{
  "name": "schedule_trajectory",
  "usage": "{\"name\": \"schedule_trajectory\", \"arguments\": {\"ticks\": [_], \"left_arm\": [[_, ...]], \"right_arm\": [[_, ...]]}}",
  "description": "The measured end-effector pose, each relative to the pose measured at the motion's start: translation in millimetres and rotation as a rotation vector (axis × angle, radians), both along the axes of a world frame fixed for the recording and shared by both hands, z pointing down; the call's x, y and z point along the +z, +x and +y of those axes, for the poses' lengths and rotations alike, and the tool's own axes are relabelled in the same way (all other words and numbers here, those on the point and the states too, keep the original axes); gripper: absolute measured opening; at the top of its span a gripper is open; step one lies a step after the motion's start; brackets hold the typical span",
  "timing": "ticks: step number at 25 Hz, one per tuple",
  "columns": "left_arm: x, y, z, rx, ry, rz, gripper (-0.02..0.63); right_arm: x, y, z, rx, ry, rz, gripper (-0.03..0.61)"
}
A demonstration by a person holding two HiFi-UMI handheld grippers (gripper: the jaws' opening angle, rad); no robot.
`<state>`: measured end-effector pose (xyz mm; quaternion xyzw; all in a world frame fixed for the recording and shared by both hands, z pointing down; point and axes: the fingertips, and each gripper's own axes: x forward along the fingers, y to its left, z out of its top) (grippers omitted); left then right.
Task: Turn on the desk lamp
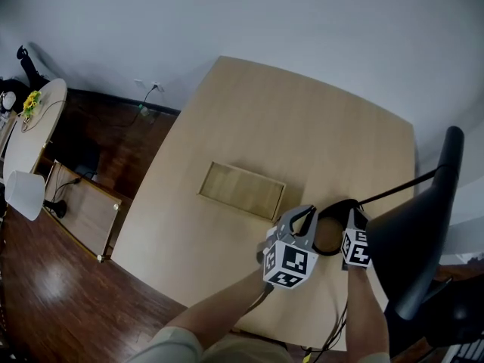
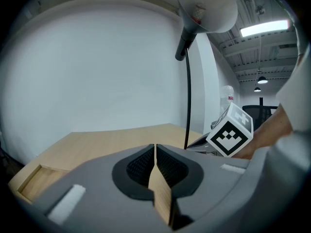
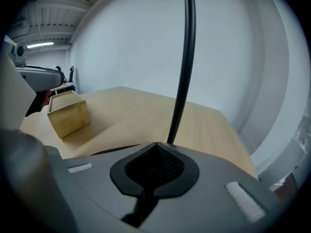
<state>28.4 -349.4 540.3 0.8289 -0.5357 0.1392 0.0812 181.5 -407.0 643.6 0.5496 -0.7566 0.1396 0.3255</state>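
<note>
The black desk lamp stands at the table's near right; its base [image 1: 333,249] lies between my two grippers. Its thin stem [image 1: 397,190] rises to the right toward the big shade [image 1: 423,225]. The left gripper view shows the stem [image 2: 188,81] ahead and the shade's pale inside [image 2: 206,4] overhead, unlit. My left gripper [image 1: 308,213] is shut and empty just left of the base. My right gripper [image 1: 352,213] is shut and empty just right of it, with the stem [image 3: 184,57] rising straight ahead. No switch is visible.
A shallow wooden box [image 1: 242,190] lies in the middle of the wooden table [image 1: 302,127], left of the lamp; it also shows as the box [image 3: 68,113]. An office chair [image 1: 454,308] stands at the table's near right corner. The near table edge is close under my arms.
</note>
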Motion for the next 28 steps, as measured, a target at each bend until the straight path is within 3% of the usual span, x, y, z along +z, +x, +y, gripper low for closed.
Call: {"name": "schedule_trajectory", "arguments": {"ticks": [14, 21, 28], "left_arm": [[14.3, 8.5, -11.3, 0.041, -0.016, 0.0, 0.003], [25.2, 12.5, -9.7, 0.048, -0.038, -0.005, 0.006], [27.6, 14.9, -8.0, 0.052, -0.043, -0.006, 0.008]], "right_arm": [[16.5, 1.8, -0.4, -0.014, -0.038, 0.005, 0.0], [20.4, 1.2, -1.5, -0.041, -0.124, 0.026, 0.0], [18.1, -1.1, -2.0, -0.057, -0.143, 0.036, 0.0]]}}
